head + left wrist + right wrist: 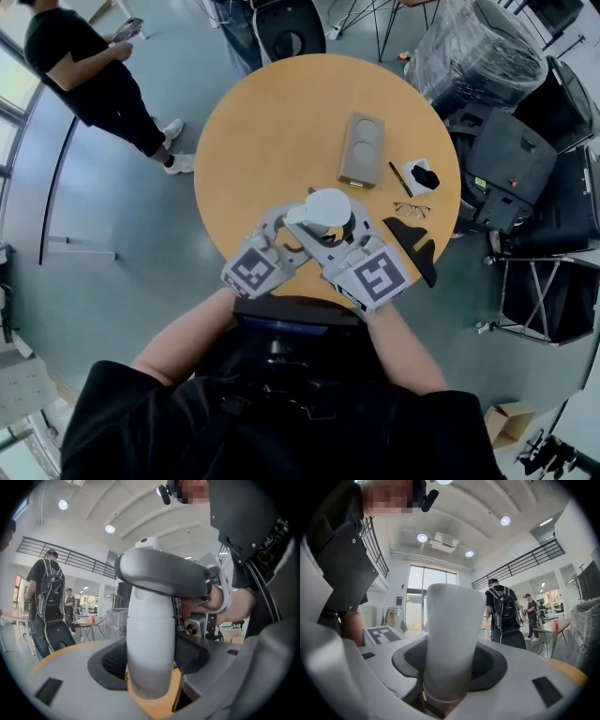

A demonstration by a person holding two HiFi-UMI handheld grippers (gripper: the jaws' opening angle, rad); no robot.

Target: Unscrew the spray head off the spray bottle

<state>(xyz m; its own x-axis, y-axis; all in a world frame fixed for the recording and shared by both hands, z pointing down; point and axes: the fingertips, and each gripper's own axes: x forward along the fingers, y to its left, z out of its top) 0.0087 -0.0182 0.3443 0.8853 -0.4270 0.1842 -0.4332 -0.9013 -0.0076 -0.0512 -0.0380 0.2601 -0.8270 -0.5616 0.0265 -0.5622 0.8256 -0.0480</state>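
Left gripper [151,679] and right gripper [449,679] fingers are clamping the spray bottle [150,634] between them; likely light, stiff, slick, it is needing 1 grip on the spray head [161,576].

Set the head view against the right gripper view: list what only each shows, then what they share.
Only the head view: glasses, a pen and a grey box on the table. Only the right gripper view: ceiling lights and a balcony railing. Both: the white spray bottle between the jaws of the right gripper.
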